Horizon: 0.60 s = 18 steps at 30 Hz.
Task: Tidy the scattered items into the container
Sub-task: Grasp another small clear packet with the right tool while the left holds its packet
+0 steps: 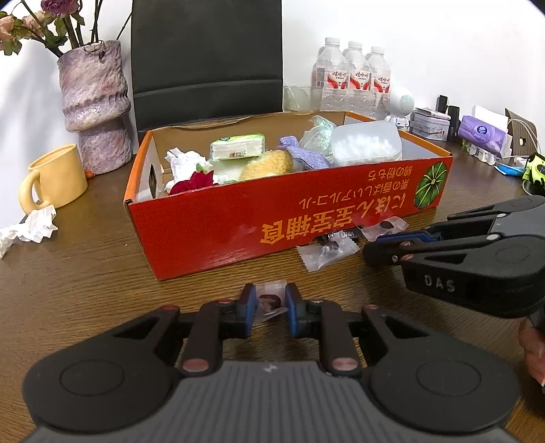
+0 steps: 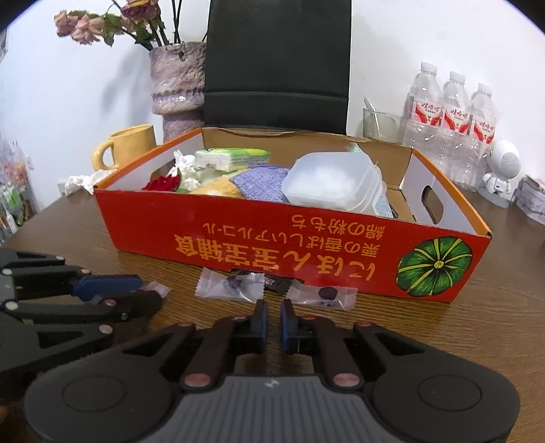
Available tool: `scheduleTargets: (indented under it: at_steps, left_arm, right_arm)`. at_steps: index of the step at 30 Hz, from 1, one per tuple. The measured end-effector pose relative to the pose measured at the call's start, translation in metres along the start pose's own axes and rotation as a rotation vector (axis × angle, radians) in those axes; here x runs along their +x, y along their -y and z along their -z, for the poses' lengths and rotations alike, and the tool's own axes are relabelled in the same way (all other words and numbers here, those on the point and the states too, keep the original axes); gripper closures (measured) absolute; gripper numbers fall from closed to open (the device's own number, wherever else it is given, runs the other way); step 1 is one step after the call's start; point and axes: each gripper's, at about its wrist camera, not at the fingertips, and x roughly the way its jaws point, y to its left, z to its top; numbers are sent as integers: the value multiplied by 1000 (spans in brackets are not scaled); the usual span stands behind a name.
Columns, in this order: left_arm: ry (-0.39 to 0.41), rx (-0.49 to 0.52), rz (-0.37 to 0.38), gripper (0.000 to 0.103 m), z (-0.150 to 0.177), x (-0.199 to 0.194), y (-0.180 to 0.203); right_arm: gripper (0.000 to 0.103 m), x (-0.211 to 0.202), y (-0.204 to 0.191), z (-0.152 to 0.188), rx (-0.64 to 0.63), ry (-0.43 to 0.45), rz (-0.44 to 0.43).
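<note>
left wrist: left gripper fingers clamped on a wrapped candy just above the counter, near side of the red box | I'd lift straight up to clear the wall, then let go inside | right wrist: right gripper fingers nearly together, holding nothing, two candies right ahead against the box

White wall fills upper frame, plain, evenly lit, soft shadows at left. Dark wood-grain table spans lower half. Black chair back upright at top centre, behind table's far edge. Purple textured vase with dried roses at upper left. Three water bottles at upper right, against wall.
</note>
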Motion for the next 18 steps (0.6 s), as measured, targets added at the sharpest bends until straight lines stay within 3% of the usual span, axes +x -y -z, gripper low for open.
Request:
scheduleTargets:
  at_steps: [3, 5, 6, 12, 16, 18]
  left_arm:
    - [-4, -8, -2, 84, 0, -1, -2]
    - [-5, -14, -10, 84, 1, -2, -4]
    - [-5, -18, -14, 85, 1, -3, -6]
    - [-6, -57, -35, 85, 4, -7, -25]
    - [-7, -72, -36, 85, 4, -8, -32]
    - [-6, -71, -38, 85, 4, -8, -31]
  right_arm:
    - [81, -6, -3, -4, -7, 58, -26]
    - [49, -4, -9, -7, -11, 65, -29]
    - [45, -1, -13, -9, -19, 58, -28]
    - [49, 24, -31, -15, -41, -11, 4]
    - [70, 23, -31, -11, -47, -16, 6]
    - [72, 20, -28, -8, -40, -12, 5]
